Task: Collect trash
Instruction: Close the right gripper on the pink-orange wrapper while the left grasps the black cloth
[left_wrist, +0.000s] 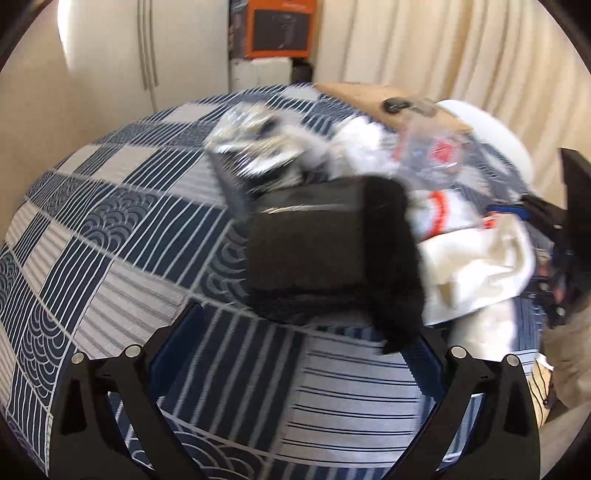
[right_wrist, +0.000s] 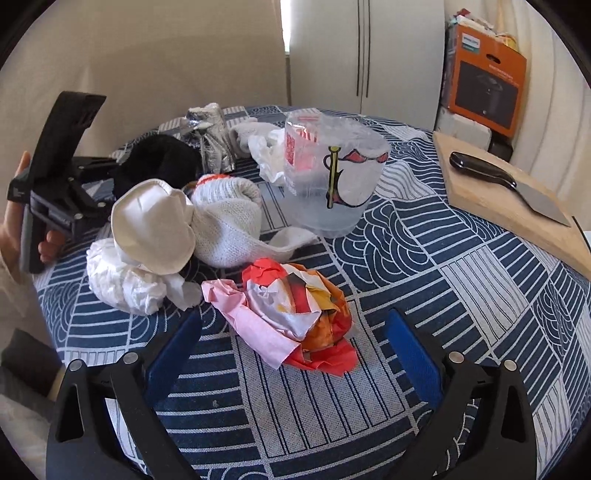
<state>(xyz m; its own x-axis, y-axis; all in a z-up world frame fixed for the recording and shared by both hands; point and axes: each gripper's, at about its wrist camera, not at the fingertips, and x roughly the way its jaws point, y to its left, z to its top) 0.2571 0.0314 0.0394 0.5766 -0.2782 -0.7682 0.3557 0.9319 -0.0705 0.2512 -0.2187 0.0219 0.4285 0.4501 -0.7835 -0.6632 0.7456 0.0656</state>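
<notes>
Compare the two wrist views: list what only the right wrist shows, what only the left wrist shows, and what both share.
Only the right wrist view: the crumpled red and pink wrapper between the open right gripper, the knife blade, and the person's hand holding the left gripper.

Only the left wrist view: the open left gripper from behind, close to the black cloth, and a white round object past the cutting board.

Both: patterned tablecloth, clear plastic container, foil wad, cutting board, orange box.

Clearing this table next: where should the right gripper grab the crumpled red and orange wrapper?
Take the crumpled wrapper across its tall middle bulge, coming straight forward and down. It sits centred before the open right gripper, clear of the neighbouring white paper wad.
</notes>
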